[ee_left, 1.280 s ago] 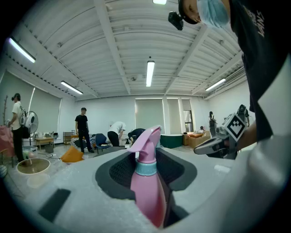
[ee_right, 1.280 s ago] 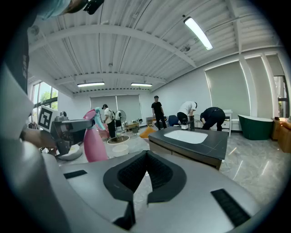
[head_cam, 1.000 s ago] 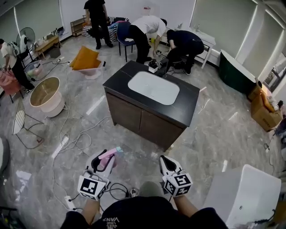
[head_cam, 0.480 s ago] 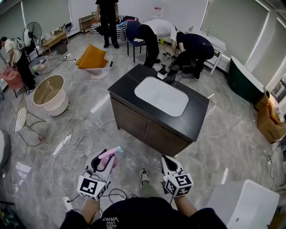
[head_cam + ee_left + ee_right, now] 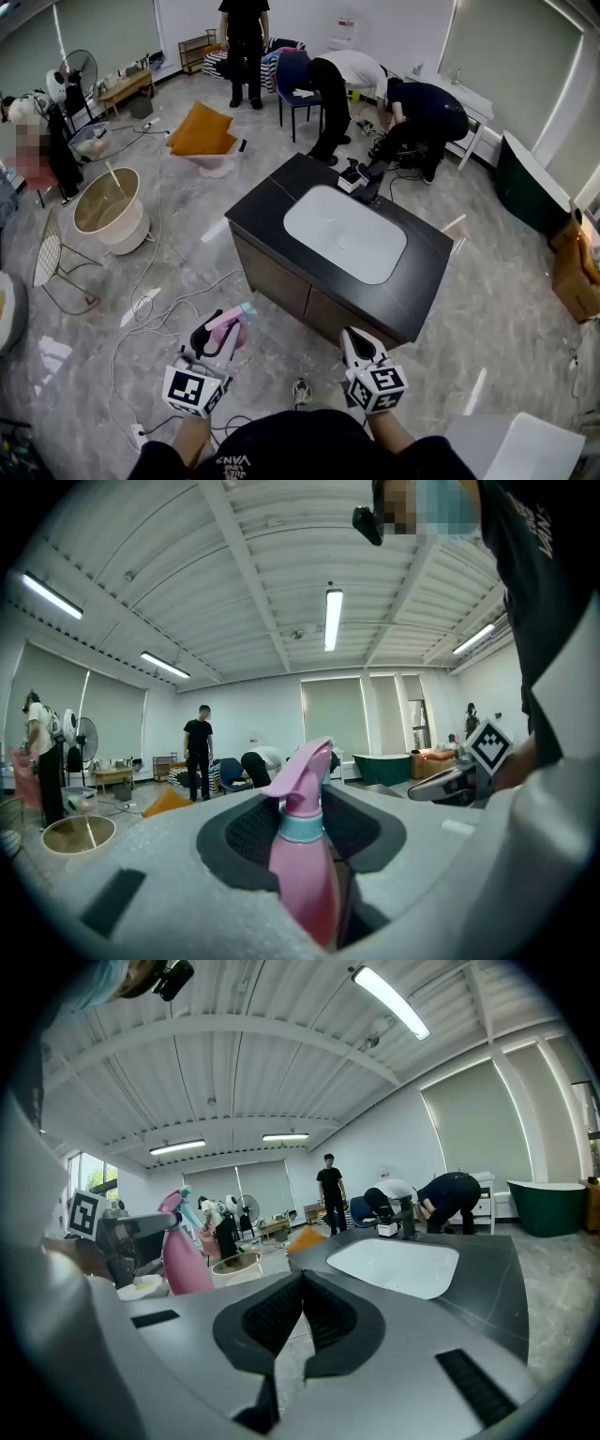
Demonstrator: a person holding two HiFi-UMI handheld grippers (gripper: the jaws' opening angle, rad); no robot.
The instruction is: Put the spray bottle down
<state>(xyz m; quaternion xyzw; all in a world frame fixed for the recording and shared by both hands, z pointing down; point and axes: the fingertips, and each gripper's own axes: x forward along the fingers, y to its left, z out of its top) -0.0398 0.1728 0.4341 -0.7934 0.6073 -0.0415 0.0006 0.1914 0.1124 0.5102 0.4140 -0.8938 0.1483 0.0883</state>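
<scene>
Left gripper: jaws clamped on pink spray bottle, held in air short of cabinet. Right gripper: jaws closed tip to tip. Ahead: dark vanity cabinet, white basin sunk in top. Far left: round tub on floor.

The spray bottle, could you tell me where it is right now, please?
The spray bottle is clamped in the left gripper, low and left in the head view, short of the dark sink cabinet.
</scene>
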